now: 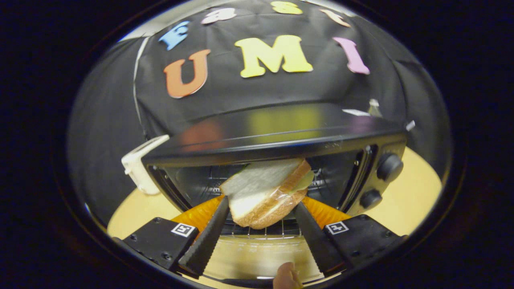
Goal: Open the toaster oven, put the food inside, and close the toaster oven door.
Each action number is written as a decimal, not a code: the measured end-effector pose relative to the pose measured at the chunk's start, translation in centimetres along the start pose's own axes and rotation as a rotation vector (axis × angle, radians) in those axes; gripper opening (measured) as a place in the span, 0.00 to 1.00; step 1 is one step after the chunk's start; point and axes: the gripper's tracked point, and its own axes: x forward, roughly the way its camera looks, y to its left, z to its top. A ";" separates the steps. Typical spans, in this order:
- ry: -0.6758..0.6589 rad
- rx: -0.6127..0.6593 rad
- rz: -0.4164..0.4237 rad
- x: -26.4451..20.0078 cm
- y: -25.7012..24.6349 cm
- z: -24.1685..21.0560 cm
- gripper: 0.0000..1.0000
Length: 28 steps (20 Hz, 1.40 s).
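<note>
Claw (261, 208) clamped on sandwich (267, 188), at open toaster oven (281, 136) mouth

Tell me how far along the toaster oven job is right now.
Done: the toaster oven stands open, its door folded down below the fingers. In hand: the gripper is shut on the sandwich, at the mouth over the wire rack. Left: set it on the rack, let go, back out, close the door.
</note>
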 end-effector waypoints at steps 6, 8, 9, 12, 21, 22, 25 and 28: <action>0.083 -0.064 -0.045 0.1 -1.0 -3.1 1.00; 0.186 -0.085 -0.043 -0.9 -1.1 -4.6 1.00; 0.218 -0.106 -0.055 -1.5 -1.6 -5.3 1.00; 0.276 -0.147 -0.062 -3.6 -2.0 -6.4 1.00; 0.262 -0.047 -0.006 -9.2 0.8 -9.3 1.00; 0.254 -0.021 -0.003 -9.7 1.2 -9.7 1.00; 0.195 0.006 -0.037 -11.2 1.3 -10.1 1.00; 0.188 0.012 -0.046 -12.0 2.0 -11.5 1.00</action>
